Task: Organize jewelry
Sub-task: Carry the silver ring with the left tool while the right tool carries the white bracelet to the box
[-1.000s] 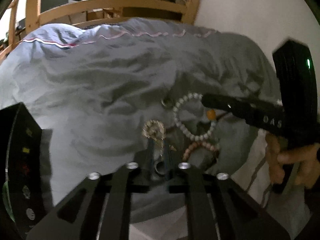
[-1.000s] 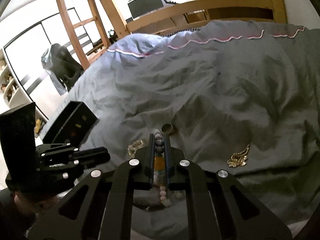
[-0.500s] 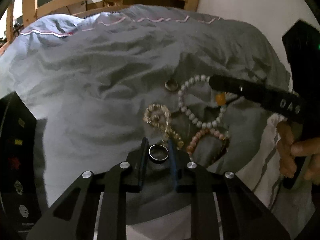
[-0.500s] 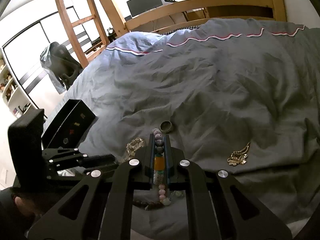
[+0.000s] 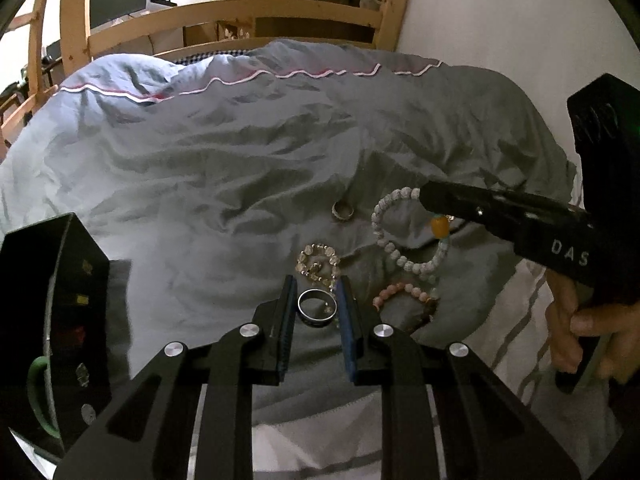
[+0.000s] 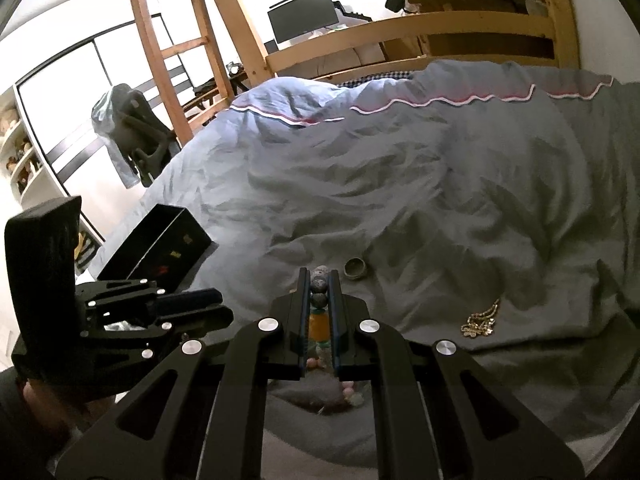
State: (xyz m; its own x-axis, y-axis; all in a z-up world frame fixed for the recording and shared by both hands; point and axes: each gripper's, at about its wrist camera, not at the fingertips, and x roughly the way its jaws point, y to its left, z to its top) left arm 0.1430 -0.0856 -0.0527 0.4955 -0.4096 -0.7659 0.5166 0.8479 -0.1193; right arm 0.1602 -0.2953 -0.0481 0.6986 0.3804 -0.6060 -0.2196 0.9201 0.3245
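Observation:
My left gripper (image 5: 317, 290) is shut on a silver ring (image 5: 316, 311) and holds it above the grey duvet (image 5: 224, 168). My right gripper (image 6: 319, 282) is shut on a white bead bracelet (image 5: 394, 246) with an amber bead (image 6: 318, 328); it hangs from that gripper in the left wrist view (image 5: 430, 200). A crystal bracelet (image 5: 317, 266), a pink bead bracelet (image 5: 400, 292) and a second ring (image 5: 343, 211) lie on the duvet. The black jewelry box (image 5: 60, 320) stands open at the left.
A gold chain (image 6: 480, 320) lies on the duvet at the right. The wooden bed frame (image 5: 240, 12) runs along the far side, a ladder (image 6: 160, 40) at the left. A white wall (image 5: 500, 20) borders the bed on the right.
My left gripper closed on the silver ring and lifted it off the duvet, drawing back. My right gripper kept its hold on the bead bracelet and rose slightly.

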